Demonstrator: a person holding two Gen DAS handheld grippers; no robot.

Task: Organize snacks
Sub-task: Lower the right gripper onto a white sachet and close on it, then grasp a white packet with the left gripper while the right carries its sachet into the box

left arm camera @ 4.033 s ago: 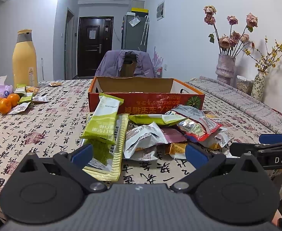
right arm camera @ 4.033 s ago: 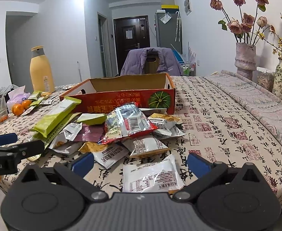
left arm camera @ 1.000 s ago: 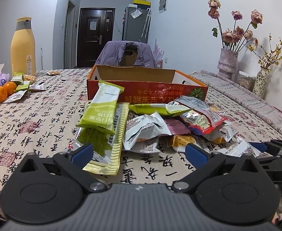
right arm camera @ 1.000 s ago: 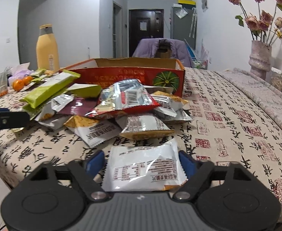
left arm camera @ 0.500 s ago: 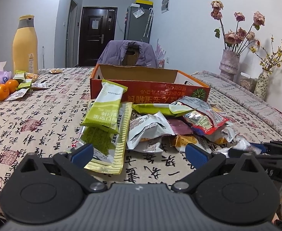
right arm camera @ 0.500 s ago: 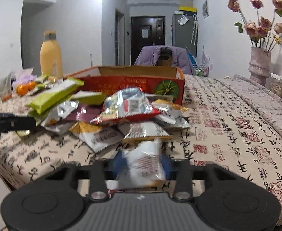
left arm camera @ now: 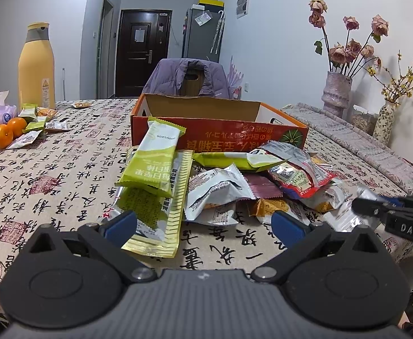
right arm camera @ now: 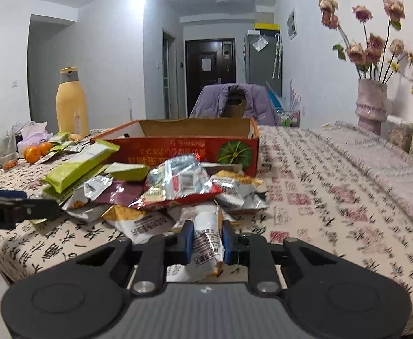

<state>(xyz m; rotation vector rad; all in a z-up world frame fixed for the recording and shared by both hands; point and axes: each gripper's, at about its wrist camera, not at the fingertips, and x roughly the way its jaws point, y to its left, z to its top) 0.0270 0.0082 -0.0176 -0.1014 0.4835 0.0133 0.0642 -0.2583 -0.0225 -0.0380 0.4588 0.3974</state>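
Observation:
A pile of snack packets (left arm camera: 234,180) lies on the patterned tablecloth in front of an open orange cardboard box (left arm camera: 220,130). In the right wrist view the pile (right arm camera: 178,186) and the box (right arm camera: 183,147) show ahead. My right gripper (right arm camera: 205,240) is shut on a white snack packet (right arm camera: 206,243), squeezed upright between the blue pads and lifted near the table's front edge. It shows at the right of the left wrist view (left arm camera: 375,207). My left gripper (left arm camera: 203,224) is open and empty, just in front of a long green packet (left arm camera: 152,163).
A yellow bottle (left arm camera: 37,65), tangerines (left arm camera: 4,132) and a few loose packets (left arm camera: 37,130) sit at the far left. Two flower vases (left arm camera: 336,93) stand at the right by the wall. A chair with a purple jacket (left arm camera: 189,79) is behind the box.
My right gripper closed on the white packet that lay flat at the front edge, crumpled it upright and lifted it. My left gripper stayed open and barely moved.

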